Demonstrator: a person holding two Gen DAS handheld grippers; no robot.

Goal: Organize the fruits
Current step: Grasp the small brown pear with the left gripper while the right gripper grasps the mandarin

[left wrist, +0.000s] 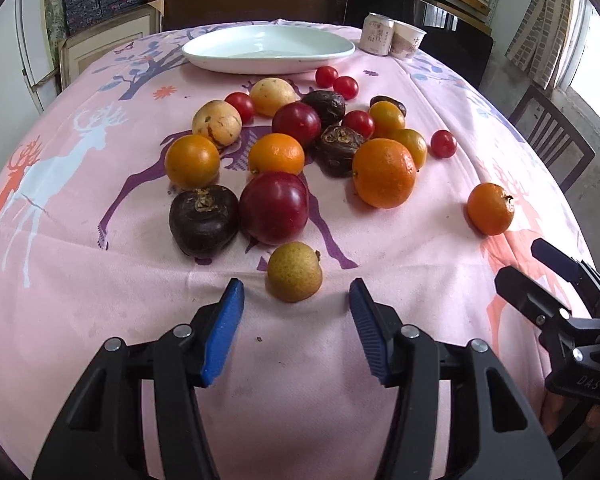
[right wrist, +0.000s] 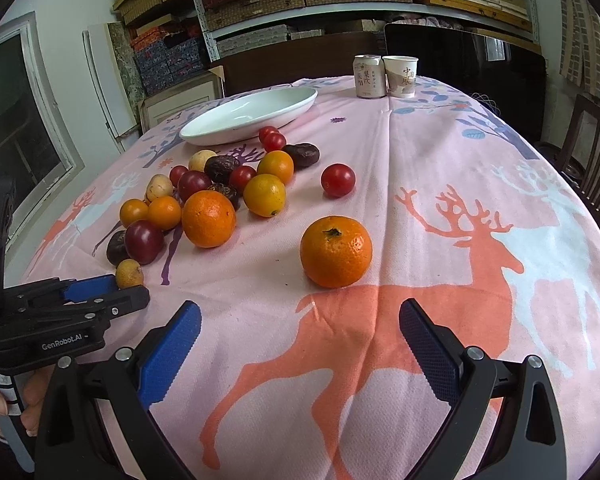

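Fruits lie scattered on the pink deer-print tablecloth in front of us, none of them on the plate. Our left gripper stands open, its blue pads clear of the small yellow-green fruit that sits just ahead of the tips, between their lines but not touched. Just beyond that we see a dark red plum beside a dark brown fruit, then the main heap of oranges, plums, brown fruits and cherry tomatoes.

Our right gripper is open too, with nothing between its pads. A mandarin lies alone just ahead of it, near the orange deer print, well apart from the heap to its left.

At the far side of the cloth we see the white plate, empty, and beside it a can touching a paper cup.
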